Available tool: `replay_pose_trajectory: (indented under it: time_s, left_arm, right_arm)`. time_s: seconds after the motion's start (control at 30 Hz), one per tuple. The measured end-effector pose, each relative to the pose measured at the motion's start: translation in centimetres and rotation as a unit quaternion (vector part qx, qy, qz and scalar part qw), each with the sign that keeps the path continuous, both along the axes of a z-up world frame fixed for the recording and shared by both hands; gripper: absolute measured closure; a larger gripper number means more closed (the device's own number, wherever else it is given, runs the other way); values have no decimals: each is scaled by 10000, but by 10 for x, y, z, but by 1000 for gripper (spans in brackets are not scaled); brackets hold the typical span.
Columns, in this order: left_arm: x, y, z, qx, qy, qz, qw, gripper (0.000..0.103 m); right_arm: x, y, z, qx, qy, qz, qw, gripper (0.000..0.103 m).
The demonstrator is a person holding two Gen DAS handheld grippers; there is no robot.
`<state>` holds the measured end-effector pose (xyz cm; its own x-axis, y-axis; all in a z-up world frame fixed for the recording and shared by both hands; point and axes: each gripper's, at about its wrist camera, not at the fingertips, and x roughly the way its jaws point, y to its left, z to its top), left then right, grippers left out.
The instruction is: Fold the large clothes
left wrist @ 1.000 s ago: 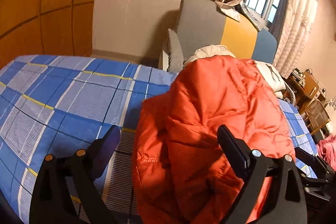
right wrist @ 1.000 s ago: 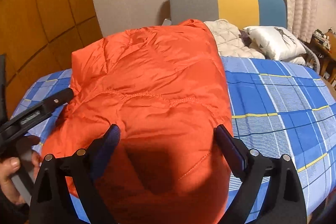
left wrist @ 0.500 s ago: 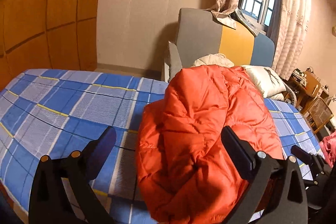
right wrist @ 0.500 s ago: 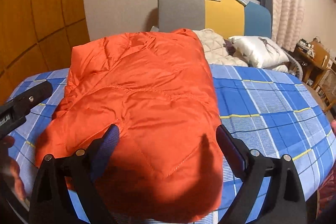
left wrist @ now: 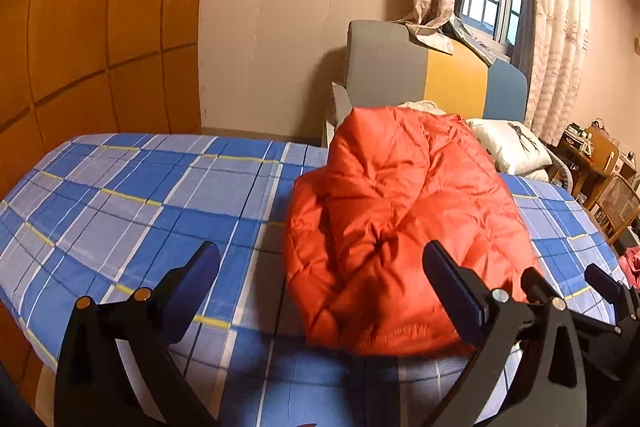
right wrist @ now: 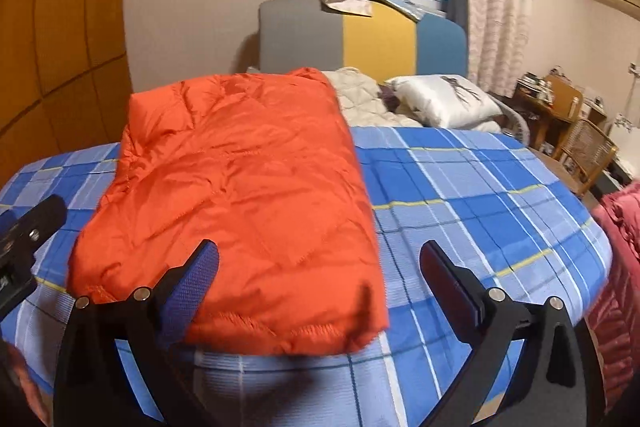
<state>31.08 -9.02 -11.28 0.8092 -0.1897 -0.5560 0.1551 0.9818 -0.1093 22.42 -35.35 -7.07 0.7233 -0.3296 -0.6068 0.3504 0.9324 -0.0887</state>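
An orange puffer jacket (left wrist: 400,211) lies folded into a compact bundle on the blue plaid bed (left wrist: 140,195). In the right wrist view the jacket (right wrist: 248,195) shows as a flat rectangle near the bed's front edge. My left gripper (left wrist: 320,267) is open and empty, hanging above the bed's near edge just left of the jacket. My right gripper (right wrist: 318,267) is open and empty, just in front of the jacket's near hem. The right gripper also shows at the lower right of the left wrist view (left wrist: 568,283), and the left gripper's tip at the left of the right wrist view (right wrist: 32,227).
A grey, yellow and blue headboard (left wrist: 436,79) stands behind the bed with a white pillow (right wrist: 444,99) and a cream quilt (right wrist: 360,95). Wooden wall panels (left wrist: 88,19) are at the left. A wicker chair (right wrist: 584,151) and a pink garment (right wrist: 616,267) are at the right.
Both grippers have pulled back and up from the jacket toward the bed's near edge. The jacket lies still and looks smaller and farther away in both views.
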Motion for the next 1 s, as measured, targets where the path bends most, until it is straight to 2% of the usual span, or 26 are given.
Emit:
replay_pose_trajectory:
  time_s: [0.4,0.57,0.67,0.9,1.0]
  left_arm:
    - [-37,12,-6,327,25,261,9991,2]
    - [-51,21,-2,261,60,389,9989,2]
    - [-64,26,4,301,-84,425,9986,2]
    - [-86,35,36,359,-402,467,9975,2]
    - [-95,36,42,401,-498,445,9970,2]
  right_arm:
    - [-36,4,7,-23,-143,-262,9996,3]
    - [-51,7,14,359,-114,18,9993,3]
    - [-63,12,22,404,-126,136,9990,3]
    - [-97,13,62,375,-630,-57,9973,3]
    - [-104,20,68,456,-733,66,9962,3]
